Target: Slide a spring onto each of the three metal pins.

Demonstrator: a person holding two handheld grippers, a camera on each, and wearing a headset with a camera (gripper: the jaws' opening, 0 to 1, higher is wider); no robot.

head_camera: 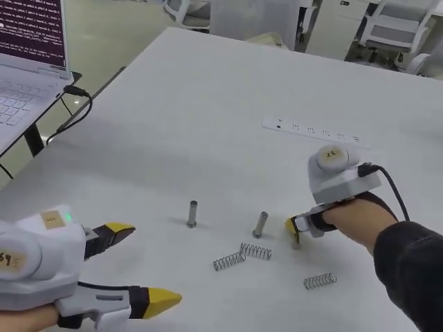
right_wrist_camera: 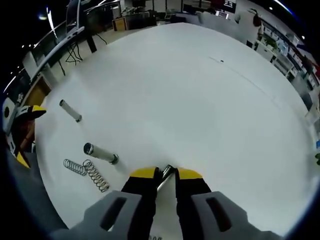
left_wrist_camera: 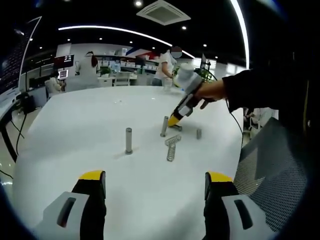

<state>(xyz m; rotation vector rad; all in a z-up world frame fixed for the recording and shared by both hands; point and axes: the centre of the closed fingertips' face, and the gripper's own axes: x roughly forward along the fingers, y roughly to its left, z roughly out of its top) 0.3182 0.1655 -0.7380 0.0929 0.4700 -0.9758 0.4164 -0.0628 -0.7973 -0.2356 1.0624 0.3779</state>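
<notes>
Two metal pins stand upright on the white table, one (head_camera: 192,214) to the left and one (head_camera: 260,225) to the right of it. Two springs (head_camera: 229,261) (head_camera: 256,250) lie just in front of them, and a third spring (head_camera: 320,280) lies further right. My right gripper (head_camera: 295,229) is tipped down to the table beside the right pin, shut on a third metal pin (right_wrist_camera: 167,176) between its yellow tips. My left gripper (head_camera: 138,266) stands open at the near left with nothing in it; its own view shows both pins (left_wrist_camera: 128,141) (left_wrist_camera: 164,126) ahead.
A white power strip (head_camera: 315,131) lies on the table behind the right gripper. A laptop (head_camera: 28,55) with a black cable (head_camera: 79,104) sits on a side stand at the far left. Office chairs stand beyond the table's far edge.
</notes>
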